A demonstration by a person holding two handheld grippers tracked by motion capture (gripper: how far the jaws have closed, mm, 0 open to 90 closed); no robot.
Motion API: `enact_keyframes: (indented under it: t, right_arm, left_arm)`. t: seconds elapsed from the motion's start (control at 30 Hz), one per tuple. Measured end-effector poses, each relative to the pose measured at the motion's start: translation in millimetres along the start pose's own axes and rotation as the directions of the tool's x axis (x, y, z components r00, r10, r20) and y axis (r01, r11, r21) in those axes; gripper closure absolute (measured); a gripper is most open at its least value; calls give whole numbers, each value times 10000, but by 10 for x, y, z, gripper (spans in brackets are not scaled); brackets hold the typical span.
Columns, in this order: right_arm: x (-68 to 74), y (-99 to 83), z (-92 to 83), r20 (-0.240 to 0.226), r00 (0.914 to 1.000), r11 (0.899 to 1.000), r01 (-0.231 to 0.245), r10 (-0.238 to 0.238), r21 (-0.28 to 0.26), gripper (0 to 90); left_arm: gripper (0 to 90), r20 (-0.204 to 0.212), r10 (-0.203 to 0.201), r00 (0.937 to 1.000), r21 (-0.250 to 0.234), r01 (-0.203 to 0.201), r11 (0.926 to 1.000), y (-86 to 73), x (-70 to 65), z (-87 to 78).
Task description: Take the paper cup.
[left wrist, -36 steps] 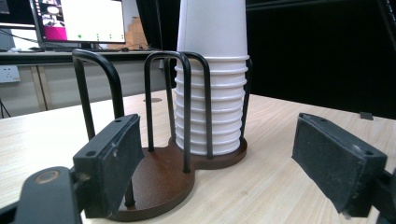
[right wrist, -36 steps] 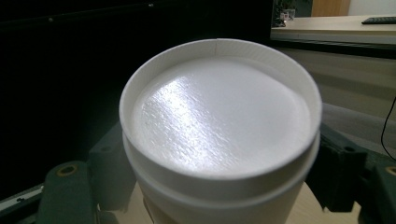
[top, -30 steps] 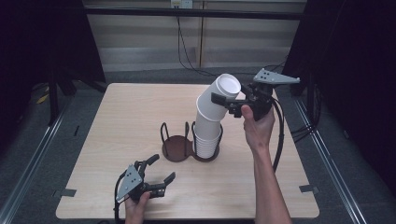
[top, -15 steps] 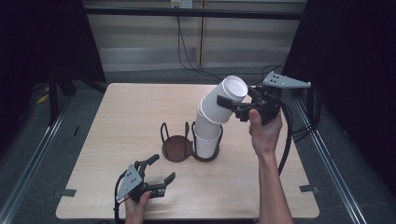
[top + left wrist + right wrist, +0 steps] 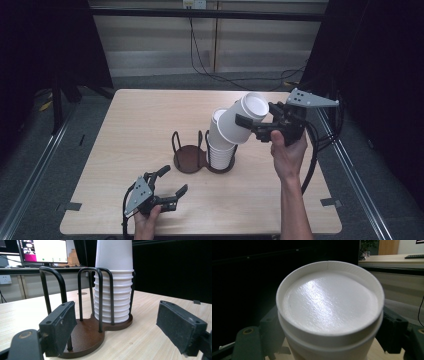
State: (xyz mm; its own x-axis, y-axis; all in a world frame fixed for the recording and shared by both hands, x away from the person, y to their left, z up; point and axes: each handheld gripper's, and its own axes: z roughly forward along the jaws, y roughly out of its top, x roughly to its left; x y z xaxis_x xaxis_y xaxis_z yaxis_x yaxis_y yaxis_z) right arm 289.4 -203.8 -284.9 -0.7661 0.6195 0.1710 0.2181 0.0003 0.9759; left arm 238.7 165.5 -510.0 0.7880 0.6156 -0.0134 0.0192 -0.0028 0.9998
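A white paper cup (image 5: 239, 125) is bottom-up and tilted, just right of and above a stack of white cups (image 5: 220, 149). My right gripper (image 5: 255, 117) is shut on that cup; in the right gripper view the cup's base (image 5: 329, 307) faces the camera with a jaw at each side. The stack (image 5: 113, 297) stands in the right bay of a brown wire cup holder (image 5: 186, 164), whose left bay is empty. My left gripper (image 5: 169, 192) rests open near the table's front edge, its pads (image 5: 61, 326) pointing at the holder (image 5: 86, 333) from a short way off, nothing between them.
The light wooden table (image 5: 140, 120) lies bare around the holder. Cables (image 5: 200, 45) hang behind the far edge, and dark curtains flank both sides. A monitor (image 5: 41, 251) stands on a desk in the background.
My right gripper has carried the top cup to the right, off the leaning stack, and tilted it further. The left gripper has stayed put.
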Motion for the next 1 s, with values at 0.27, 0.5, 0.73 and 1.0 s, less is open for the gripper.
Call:
enact_keyframes:
  t: [0.27, 0.5, 0.73, 1.0]
  right_arm:
    - [123, -152, -88, -282, 9994, 9998, 193, -190, 110, 226]
    - [213, -311, -75, -623, 9980, 9996, 133, -116, 265, 226]
    - [284, -487, 2, -731, 9972, 9983, 173, -132, 549, 227]
    - [323, -717, 163, -1147, 9934, 9965, 28, 68, 832, 227]
  left_arm:
    - [156, -1, -5, 10000, 92, 5, 10000, 3, 3, 6]
    - [156, 180, -10, 9998, 212, 6, 9998, 9, 17, 21]
    - [158, 358, 46, 9993, 579, -67, 9983, 23, 11, 49]
    - [160, 925, -303, 9953, 453, 262, 9986, 92, -12, 38]
